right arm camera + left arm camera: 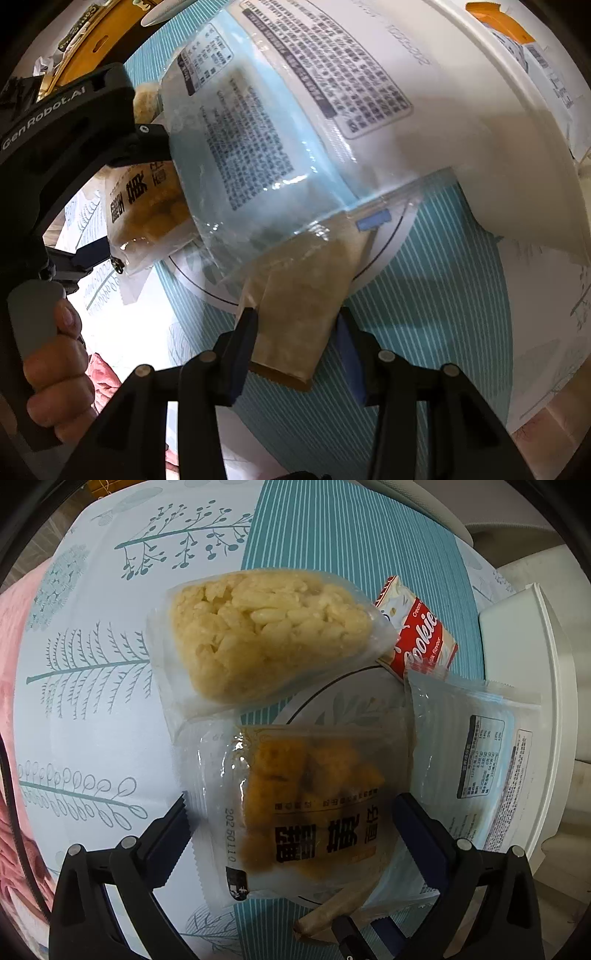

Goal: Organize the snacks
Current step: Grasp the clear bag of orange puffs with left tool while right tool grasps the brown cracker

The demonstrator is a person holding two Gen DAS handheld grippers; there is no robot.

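Note:
A clear packet of orange-brown snack [310, 797] lies on a patterned plate [354, 705], between the fingers of my left gripper [291, 819], which stands open around it. A pale puffed-rice packet [266, 635] lies beyond it, with a red cookie packet [417, 635] to its right. A light-blue packet with printed text [476, 760] leans at the right; it also shows in the right wrist view [266, 122]. My right gripper [295, 343] straddles a brown paper packet [295, 314]; its fingers look close to the packet's sides, and contact is unclear.
A white tub [546, 686] stands at the right, seen close in the right wrist view [498, 110]. A teal striped mat [351, 542] and a leaf-print tablecloth [92, 686] cover the table. A pink cloth [18, 738] lies at the left edge.

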